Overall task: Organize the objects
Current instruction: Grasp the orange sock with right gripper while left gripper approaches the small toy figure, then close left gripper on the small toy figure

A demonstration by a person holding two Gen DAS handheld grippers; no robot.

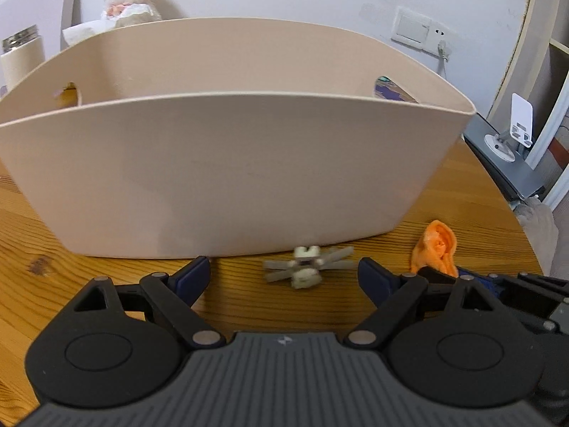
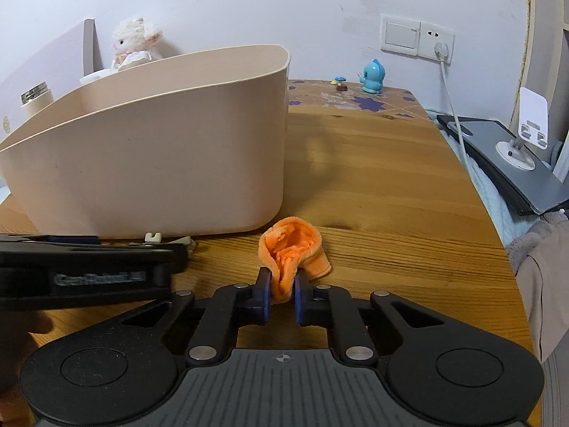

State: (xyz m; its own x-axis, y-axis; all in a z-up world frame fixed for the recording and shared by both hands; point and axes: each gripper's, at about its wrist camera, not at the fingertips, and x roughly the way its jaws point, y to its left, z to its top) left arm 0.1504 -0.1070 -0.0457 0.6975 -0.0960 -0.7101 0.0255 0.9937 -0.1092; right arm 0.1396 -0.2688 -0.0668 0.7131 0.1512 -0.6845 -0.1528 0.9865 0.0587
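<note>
Left wrist view: a tall beige plastic storage bin (image 1: 227,174) blocks the whole 12 o'clock direction on the round wooden table (image 1: 458,210). A small pale plastic clip-like piece (image 1: 307,267) lies between the spread fingers (image 1: 193,275), just before the bin wall. Right wrist view: open tabletop runs from 12 to 2 o'clock. The black left gripper (image 2: 106,265) obstructs 9 o'clock. A crumpled orange fleece cloth (image 2: 291,252) occupies the near 12 o'clock.

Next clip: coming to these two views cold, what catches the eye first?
The big beige bin fills the wooden table's left side. Just before it, the right hand-held gripper is shut on a bright orange fuzzy cloth lying on the table. The left hand-held gripper is open around a small pale toy with grey blades at the bin's foot.
</note>
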